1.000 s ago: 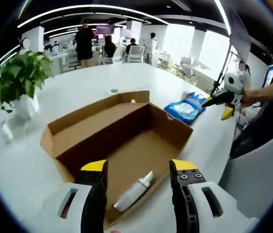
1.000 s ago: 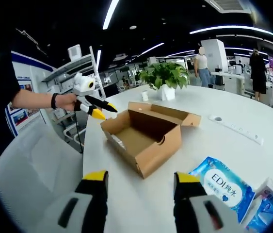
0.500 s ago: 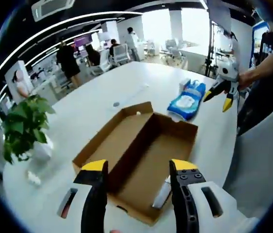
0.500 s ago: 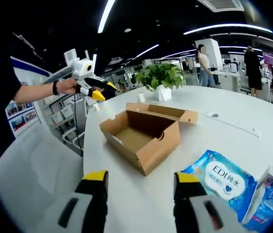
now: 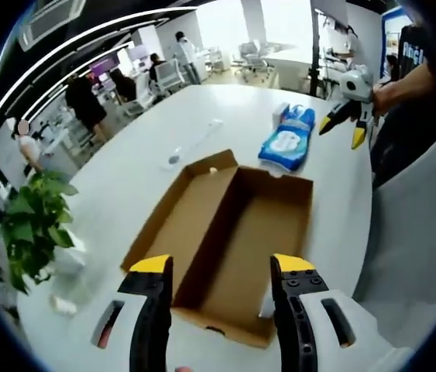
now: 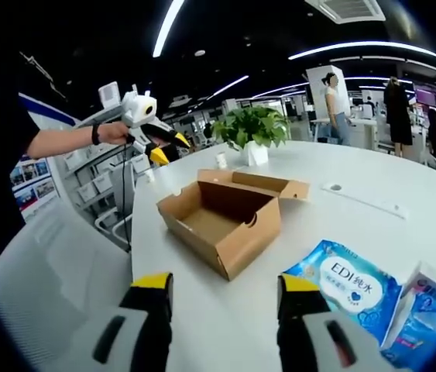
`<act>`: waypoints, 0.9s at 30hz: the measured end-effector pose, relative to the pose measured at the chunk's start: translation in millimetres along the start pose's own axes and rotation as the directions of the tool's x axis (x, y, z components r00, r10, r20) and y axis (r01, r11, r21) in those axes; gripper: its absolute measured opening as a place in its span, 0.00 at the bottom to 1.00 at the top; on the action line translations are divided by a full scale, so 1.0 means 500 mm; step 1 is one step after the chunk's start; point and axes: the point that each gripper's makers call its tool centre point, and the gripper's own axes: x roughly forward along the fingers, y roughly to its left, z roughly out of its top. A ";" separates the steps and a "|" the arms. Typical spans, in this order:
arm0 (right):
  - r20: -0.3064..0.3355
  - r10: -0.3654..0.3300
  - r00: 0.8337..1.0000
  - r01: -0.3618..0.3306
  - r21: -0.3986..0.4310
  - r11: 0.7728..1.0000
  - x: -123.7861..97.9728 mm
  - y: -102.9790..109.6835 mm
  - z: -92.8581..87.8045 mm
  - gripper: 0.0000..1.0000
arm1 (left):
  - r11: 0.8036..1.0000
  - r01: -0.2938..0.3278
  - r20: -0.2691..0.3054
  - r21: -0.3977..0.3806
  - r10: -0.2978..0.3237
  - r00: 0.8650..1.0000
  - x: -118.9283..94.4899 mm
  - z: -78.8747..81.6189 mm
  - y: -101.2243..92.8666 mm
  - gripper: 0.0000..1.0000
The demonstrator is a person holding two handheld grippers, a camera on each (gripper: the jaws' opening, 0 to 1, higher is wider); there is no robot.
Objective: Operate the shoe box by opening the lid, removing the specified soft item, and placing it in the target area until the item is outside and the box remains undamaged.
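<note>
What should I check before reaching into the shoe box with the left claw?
1. Lid open: ok, the shoe box has its lid folded back.
2. Left claw open: ok, the jaws stand apart above the box's near end.
3. Soft item located: cannot tell, just a pale sliver shows beside the left claw's right jaw.
4. Right claw clear of the box: ok, open, held away over the table.
5. Target area free: cannot tell, a blue wipes pack lies past the box.

In the left gripper view a pale item [image 5: 266, 304] in the box [image 5: 225, 240] sits half hidden behind the jaw. The second packet [image 6: 428, 314] is cut off at the edge.
</note>
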 end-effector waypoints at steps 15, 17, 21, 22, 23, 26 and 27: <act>0.012 -0.034 0.999 0.034 0.032 0.999 -0.027 0.008 -0.023 0.52 | 0.988 0.148 -0.133 0.047 -0.140 0.981 0.086 -0.047 -0.056 0.51; 0.011 -0.037 0.999 0.037 0.031 0.999 -0.029 0.010 -0.026 0.53 | 0.986 0.159 -0.139 0.048 -0.151 0.979 0.095 -0.051 -0.062 0.51; 0.014 -0.045 0.999 0.045 0.039 0.998 -0.037 0.009 -0.029 0.53 | 0.981 0.191 -0.160 0.037 -0.183 0.970 0.122 -0.070 -0.078 0.51; 0.019 -0.051 0.999 0.050 0.041 0.998 -0.041 0.008 -0.029 0.53 | 0.979 0.197 -0.172 0.042 -0.187 0.967 0.127 -0.077 -0.080 0.51; 0.022 -0.056 0.998 0.055 0.042 0.998 -0.044 0.006 -0.028 0.53 | 0.977 0.205 -0.190 0.052 -0.192 0.963 0.133 -0.086 -0.085 0.51; 0.028 -0.064 0.998 0.063 0.051 0.997 -0.050 0.004 -0.029 0.53 | 0.973 0.225 -0.211 0.054 -0.209 0.955 0.150 -0.101 -0.094 0.51; 0.027 -0.066 0.997 0.065 0.051 0.997 -0.051 0.005 -0.030 0.54 | 0.972 0.230 -0.215 0.046 -0.215 0.953 0.155 -0.105 -0.096 0.51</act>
